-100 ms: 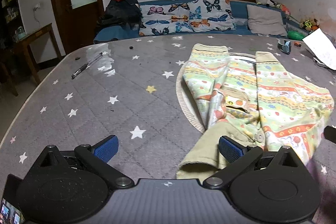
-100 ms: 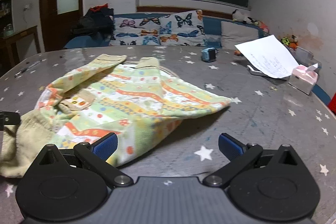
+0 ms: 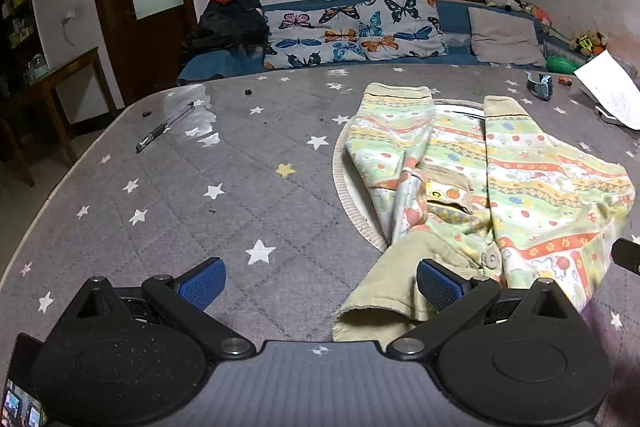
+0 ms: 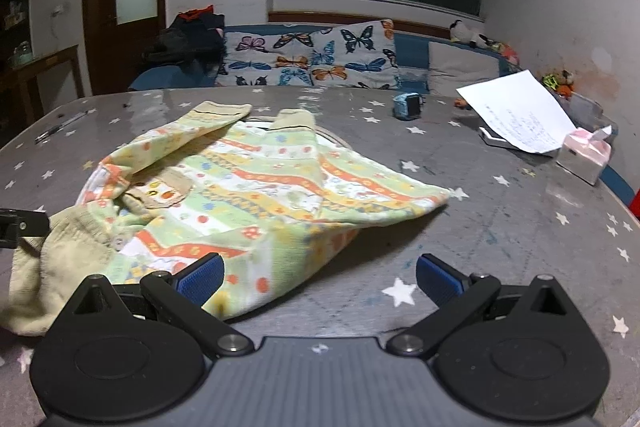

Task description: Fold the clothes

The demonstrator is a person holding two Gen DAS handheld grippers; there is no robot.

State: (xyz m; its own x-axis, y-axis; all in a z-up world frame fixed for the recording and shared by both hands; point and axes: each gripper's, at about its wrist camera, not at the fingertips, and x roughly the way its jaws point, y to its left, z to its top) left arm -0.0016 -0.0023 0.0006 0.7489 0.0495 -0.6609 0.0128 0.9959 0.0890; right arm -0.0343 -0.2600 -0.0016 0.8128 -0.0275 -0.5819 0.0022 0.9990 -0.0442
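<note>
A small patterned garment (image 3: 520,179) in green, yellow and orange stripes lies crumpled on the grey star-print table (image 3: 180,187), its two sleeves pointing away from me. Its beige ribbed hem (image 3: 384,291) reaches the near edge, by the right fingertip of my open left gripper (image 3: 320,279), which holds nothing. In the right wrist view the same garment (image 4: 260,187) spreads to the left and centre, and my open right gripper (image 4: 318,277) hovers over its near edge with nothing between the fingers. The left fingertip (image 4: 200,277) overlaps the cloth.
A pen (image 3: 164,127) lies at the table's far left. A blue smartwatch (image 4: 408,105), a white sheet of paper (image 4: 516,111) and a pink tissue pack (image 4: 584,151) sit at the far right. A sofa with butterfly cushions (image 3: 352,27) stands behind the table.
</note>
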